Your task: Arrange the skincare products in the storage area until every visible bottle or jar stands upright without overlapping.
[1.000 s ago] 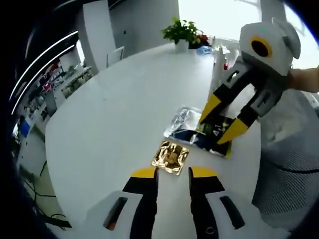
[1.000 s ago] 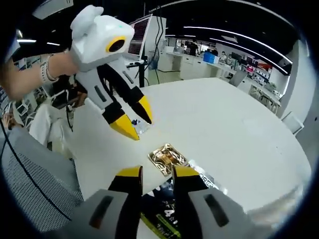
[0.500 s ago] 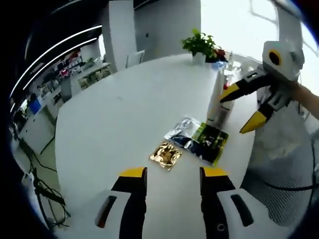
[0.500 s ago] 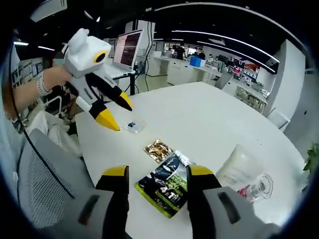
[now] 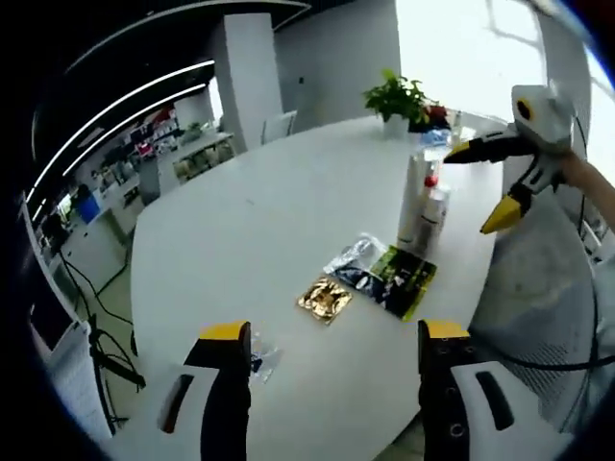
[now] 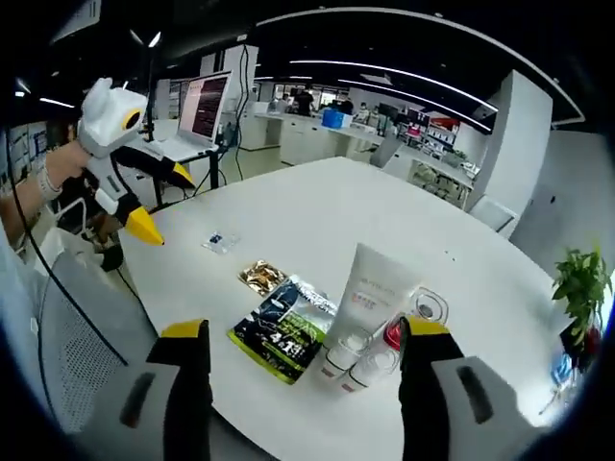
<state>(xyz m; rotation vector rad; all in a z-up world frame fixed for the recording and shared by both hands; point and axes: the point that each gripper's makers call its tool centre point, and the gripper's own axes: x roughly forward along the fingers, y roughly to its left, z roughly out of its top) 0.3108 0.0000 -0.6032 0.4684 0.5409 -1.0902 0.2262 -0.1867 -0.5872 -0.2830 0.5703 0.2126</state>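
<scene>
Right now the tube (image 6: 370,293) stands on its cap near the table's (image 5: 269,211) edge, touching a small red-topped bottle (image 6: 377,357) and a clear jar (image 6: 428,307) just beside it; in the left gripper view the same tube (image 5: 415,202) rises past the dark sachet (image 5: 399,279). That sachet, a silver one (image 5: 348,257) and a gold one (image 5: 327,300) lie flat, the first two overlapping. A small clear packet (image 5: 259,360) sits apart, nearer me.

I judge I'm between grasps, looking the group over. My left gripper (image 5: 332,341) and right gripper (image 6: 298,336) both hang above the table with jaws spread wide and nothing between them. Next I need to close in on the cluster and separate the touching bottles, or pull the sachets apart.

Against a second ago, both grippers have backed well off the sachets and their jaws have widened from nearly closed.
</scene>
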